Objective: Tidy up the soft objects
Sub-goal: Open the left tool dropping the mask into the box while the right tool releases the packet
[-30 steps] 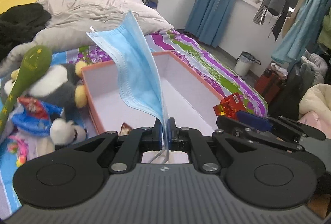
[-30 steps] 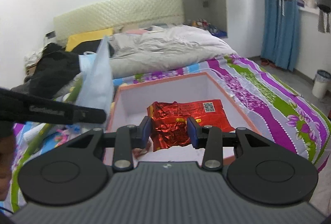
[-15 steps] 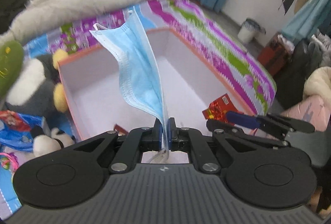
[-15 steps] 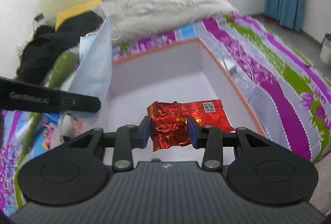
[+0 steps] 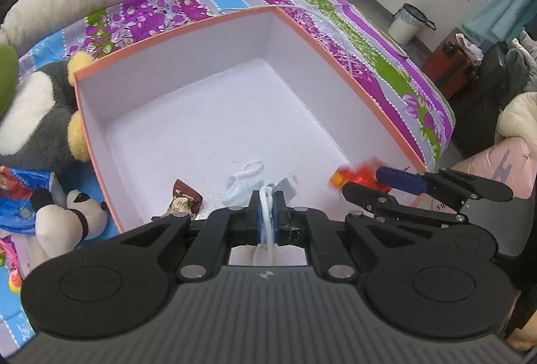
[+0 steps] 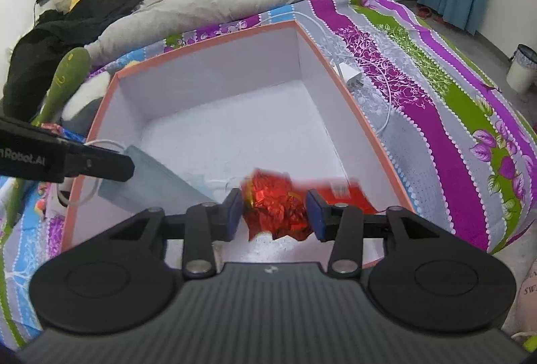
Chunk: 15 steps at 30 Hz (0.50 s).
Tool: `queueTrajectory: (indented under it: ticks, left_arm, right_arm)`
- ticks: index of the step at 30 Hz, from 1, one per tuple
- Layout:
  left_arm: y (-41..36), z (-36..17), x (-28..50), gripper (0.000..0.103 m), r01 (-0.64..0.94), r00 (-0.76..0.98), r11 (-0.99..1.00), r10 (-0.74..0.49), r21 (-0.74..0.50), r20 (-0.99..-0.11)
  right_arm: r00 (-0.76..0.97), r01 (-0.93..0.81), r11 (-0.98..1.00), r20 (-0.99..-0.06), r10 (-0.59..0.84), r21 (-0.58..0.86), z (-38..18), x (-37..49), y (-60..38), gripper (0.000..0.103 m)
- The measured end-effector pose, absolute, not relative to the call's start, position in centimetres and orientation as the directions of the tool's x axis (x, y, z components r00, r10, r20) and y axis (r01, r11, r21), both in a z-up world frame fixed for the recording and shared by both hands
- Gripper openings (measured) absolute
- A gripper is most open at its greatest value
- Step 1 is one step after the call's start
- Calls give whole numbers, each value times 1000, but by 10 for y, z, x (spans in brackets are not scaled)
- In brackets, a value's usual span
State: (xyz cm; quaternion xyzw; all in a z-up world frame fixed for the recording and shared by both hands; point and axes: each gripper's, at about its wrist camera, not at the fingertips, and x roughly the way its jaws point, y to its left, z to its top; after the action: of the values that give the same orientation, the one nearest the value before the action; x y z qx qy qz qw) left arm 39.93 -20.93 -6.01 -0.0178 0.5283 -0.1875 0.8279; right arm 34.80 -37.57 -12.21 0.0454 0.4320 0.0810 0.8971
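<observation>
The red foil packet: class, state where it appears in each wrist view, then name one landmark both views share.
Left wrist view: the red foil packet sits at right of centre, at the tip of the right claw.
Right wrist view: low centre, between that claw's opening jaws.
Shared landmark: the orange-rimmed box.

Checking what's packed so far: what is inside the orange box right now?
Inside the box: a small brown packet, the blue face mask lowered in, and the red foil packet. The grippers hide the nearest floor.
</observation>
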Motion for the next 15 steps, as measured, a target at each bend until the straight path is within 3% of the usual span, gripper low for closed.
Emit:
queueTrajectory:
  ticks: [2, 4, 5, 15]
  left_arm:
    - [-207, -60, 400, 13, 277, 372, 933, -325, -230, -869]
    - [-204, -57, 398, 41, 274, 386, 934, -327, -231, -863]
    - [-203, -55, 397, 44, 277, 400, 934, -326, -226, -856]
    - [-185, -28, 369, 47, 293, 497, 926, -361, -239, -789]
  right_arm:
    - [612, -107, 983, -769, 186, 152, -123, 347, -376, 58]
    - [615, -105, 982, -766, 186, 154, -123, 345, -377, 62]
    - [614, -101, 982, -766, 188, 159, -123, 344, -378, 62]
    - [676, -90, 975, -706, 211, 205, -110, 318, -381, 62]
